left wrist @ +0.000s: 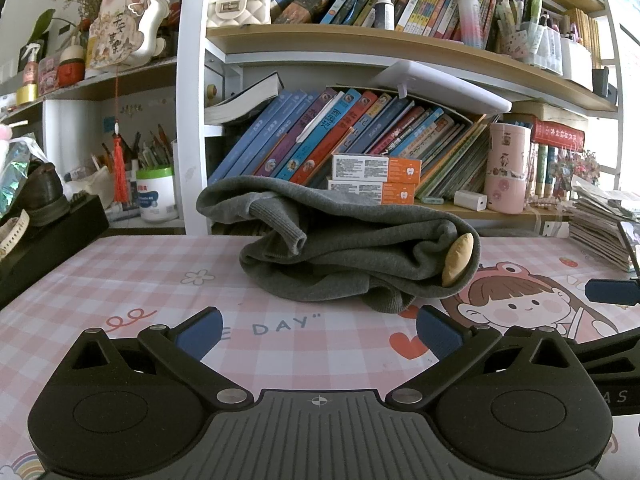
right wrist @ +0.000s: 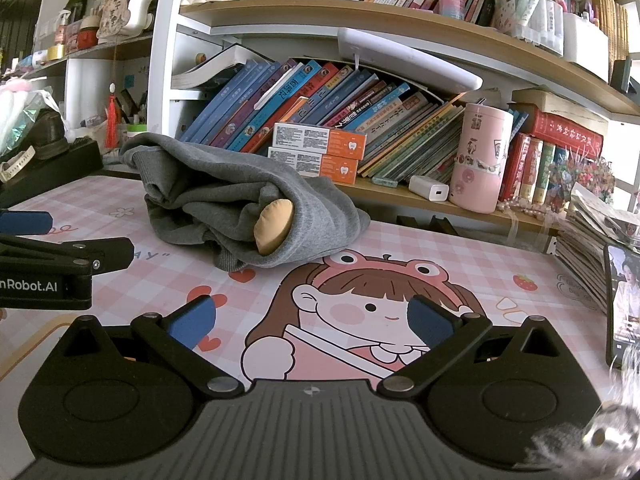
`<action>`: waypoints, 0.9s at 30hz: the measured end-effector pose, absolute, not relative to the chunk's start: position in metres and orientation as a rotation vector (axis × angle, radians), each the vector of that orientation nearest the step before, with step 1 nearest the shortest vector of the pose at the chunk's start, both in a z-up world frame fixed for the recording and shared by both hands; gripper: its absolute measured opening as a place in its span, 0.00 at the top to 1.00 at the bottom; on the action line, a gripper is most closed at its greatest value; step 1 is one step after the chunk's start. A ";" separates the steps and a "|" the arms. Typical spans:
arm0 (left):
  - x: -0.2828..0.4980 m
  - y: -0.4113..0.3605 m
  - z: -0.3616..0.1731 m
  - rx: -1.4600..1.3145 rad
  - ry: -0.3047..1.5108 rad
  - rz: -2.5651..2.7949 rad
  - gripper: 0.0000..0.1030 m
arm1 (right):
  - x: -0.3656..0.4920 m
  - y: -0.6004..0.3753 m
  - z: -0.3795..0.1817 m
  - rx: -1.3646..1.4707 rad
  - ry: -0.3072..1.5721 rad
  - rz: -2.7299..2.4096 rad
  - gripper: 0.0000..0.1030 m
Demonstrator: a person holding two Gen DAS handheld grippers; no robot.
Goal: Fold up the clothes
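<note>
1. Sweatshirt [left wrist: 352, 248], grey and bundled into a loose heap, lies on the counter [left wrist: 120, 280] at its far side, close to the bookshelf [left wrist: 360, 44]. A tan padded patch [left wrist: 459, 258] shows at the right end of the heap, and a ribbed cuff [left wrist: 294, 236] hangs toward the front.
2. Behind the heap, leaning books [left wrist: 320, 136], two orange-and-white boxes [left wrist: 376, 178], a white charger [left wrist: 471, 200] and a pink cylindrical container [left wrist: 507, 166] crowd the low shelf. A black box [left wrist: 48, 240] with a dark shoe on top sits at the counter's left edge, and a stack of papers [left wrist: 600, 228] sits at its right edge. A phone [right wrist: 624, 304] stands propped at the far right in the right wrist view.
3. Between both tongs and the garment, only the pink checked mat with its cartoon girl [right wrist: 360, 308] lies bare; nothing blocks the way.
4. The heap's long axis runs left to right across the counter, roughly parallel to the shelf, with the patch end to the right.
5. Left tongs [left wrist: 318, 336] sit low over the mat, level, aimed straight at the heap, fingers spread wide and holding nothing.
6. Right tongs [right wrist: 310, 324] sit low just to the right of the left pair, over the cartoon girl, with the heap ahead and to the left. Their fingers are also spread wide and hold nothing.
</note>
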State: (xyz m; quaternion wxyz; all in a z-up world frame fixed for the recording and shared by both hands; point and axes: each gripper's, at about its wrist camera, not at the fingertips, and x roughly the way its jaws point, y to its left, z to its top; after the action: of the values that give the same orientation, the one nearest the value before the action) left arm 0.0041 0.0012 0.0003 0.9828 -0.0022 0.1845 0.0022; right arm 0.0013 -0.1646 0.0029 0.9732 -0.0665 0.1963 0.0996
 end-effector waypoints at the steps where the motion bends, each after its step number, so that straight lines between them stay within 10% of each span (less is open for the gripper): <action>1: 0.004 0.001 0.000 -0.005 0.371 0.004 0.00 | 0.001 -0.165 0.003 -0.134 0.396 0.201 0.00; 27: 0.002 -0.001 0.001 0.009 0.358 -0.013 0.00 | 0.002 -0.164 0.003 -0.137 0.396 0.202 0.00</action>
State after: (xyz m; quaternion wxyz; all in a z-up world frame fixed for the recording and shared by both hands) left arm 0.0020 -0.0012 0.0007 0.9840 0.0045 0.1781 -0.0064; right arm 0.0019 -0.1642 0.0026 0.9731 -0.0680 0.1961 0.1003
